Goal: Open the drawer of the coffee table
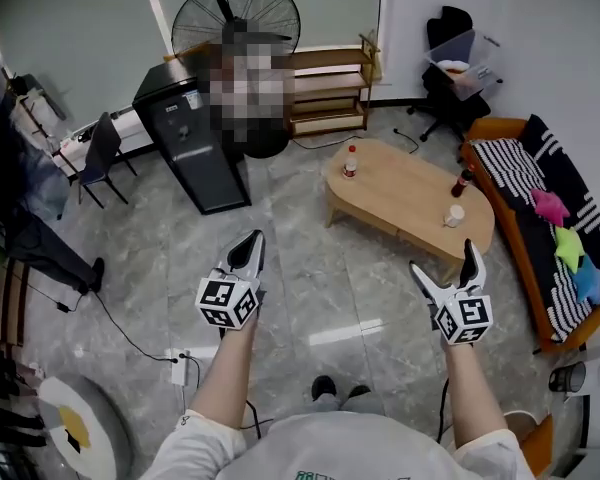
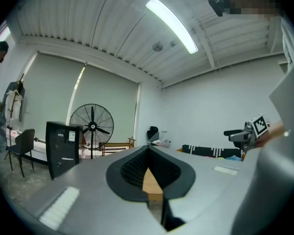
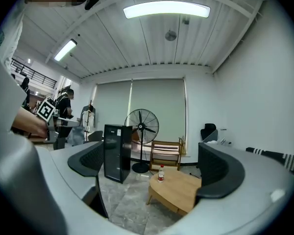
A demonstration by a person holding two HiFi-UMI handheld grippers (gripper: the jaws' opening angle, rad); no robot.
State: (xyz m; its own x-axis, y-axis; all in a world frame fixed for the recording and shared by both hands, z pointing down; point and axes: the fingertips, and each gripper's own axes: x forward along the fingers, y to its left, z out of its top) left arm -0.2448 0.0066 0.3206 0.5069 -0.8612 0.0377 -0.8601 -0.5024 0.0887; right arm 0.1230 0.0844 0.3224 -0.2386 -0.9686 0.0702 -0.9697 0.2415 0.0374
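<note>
The oval wooden coffee table (image 1: 405, 200) stands on the grey floor ahead and to the right, out of reach of both grippers. I cannot make out a drawer front on its near side. On top are a red-capped bottle (image 1: 350, 161), a dark bottle (image 1: 463, 182) and a white cup (image 1: 454, 215). My left gripper (image 1: 248, 246) is held in the air left of the table, shut on nothing. My right gripper (image 1: 443, 265) hangs open just short of the table's near right end. The right gripper view shows the table (image 3: 181, 189) and the bottle (image 3: 160, 173) between its jaws.
A black cabinet (image 1: 193, 148), a standing fan (image 1: 236, 16) and a wooden shelf (image 1: 325, 90) line the back. A striped sofa (image 1: 540, 218) with star cushions is right of the table. An office chair (image 1: 448, 68) stands far right. A power strip (image 1: 180, 365) with cable lies on the floor at left.
</note>
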